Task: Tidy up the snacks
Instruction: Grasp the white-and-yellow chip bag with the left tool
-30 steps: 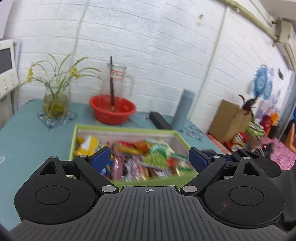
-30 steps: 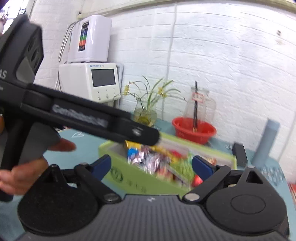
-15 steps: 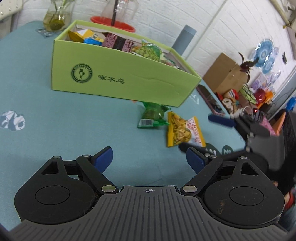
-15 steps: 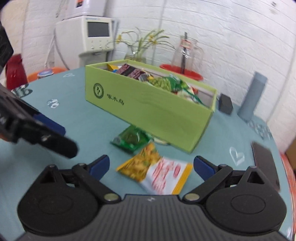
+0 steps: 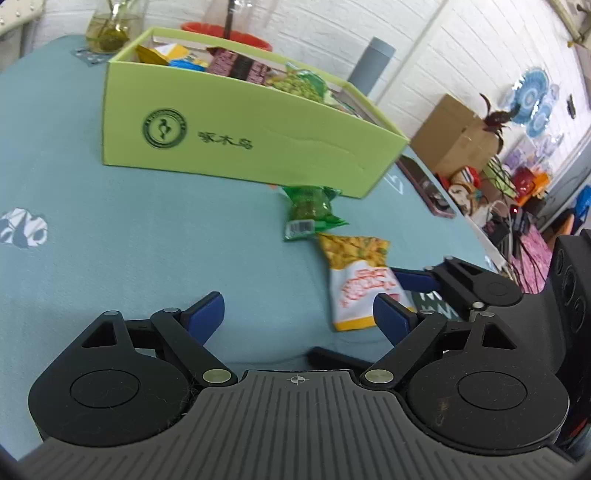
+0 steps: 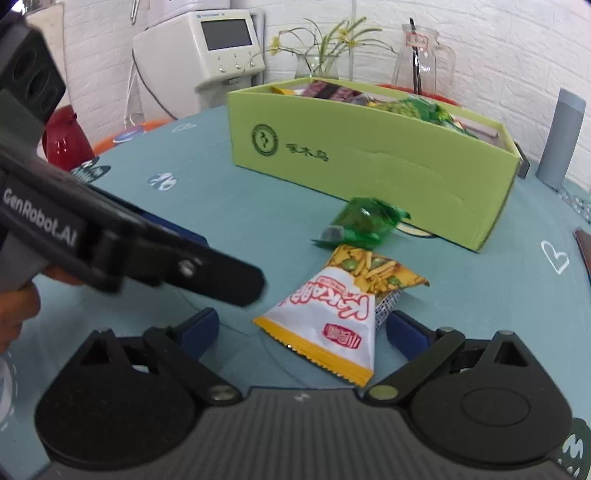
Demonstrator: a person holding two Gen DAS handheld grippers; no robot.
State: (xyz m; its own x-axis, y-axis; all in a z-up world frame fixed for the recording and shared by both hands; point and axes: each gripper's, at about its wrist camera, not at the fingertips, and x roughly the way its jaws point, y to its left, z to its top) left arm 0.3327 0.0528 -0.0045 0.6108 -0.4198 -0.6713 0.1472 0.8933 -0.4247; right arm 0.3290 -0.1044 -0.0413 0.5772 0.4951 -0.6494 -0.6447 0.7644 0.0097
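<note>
A green box (image 5: 240,136) filled with several snack packs stands on the teal table; it also shows in the right wrist view (image 6: 369,162). In front of it lie a green pea pack (image 5: 310,214) (image 6: 362,225) and a yellow-white snack pack (image 5: 358,280) (image 6: 336,314). My right gripper (image 6: 301,330) is open, low over the table, with the yellow-white pack lying between its fingers. My left gripper (image 5: 297,312) is open and empty, just left of that pack. Each gripper shows in the other's view.
A grey cylinder (image 5: 371,64), a red bowl (image 5: 236,31), a glass jug (image 6: 417,55) and a flower vase (image 5: 109,29) stand behind the box. A phone (image 5: 424,186) lies at the right table edge. A white machine (image 6: 207,51) stands at the back left.
Both grippers came down from above the box to the table in front of it. The right gripper moved closer until its fingers flank the yellow-white pack.
</note>
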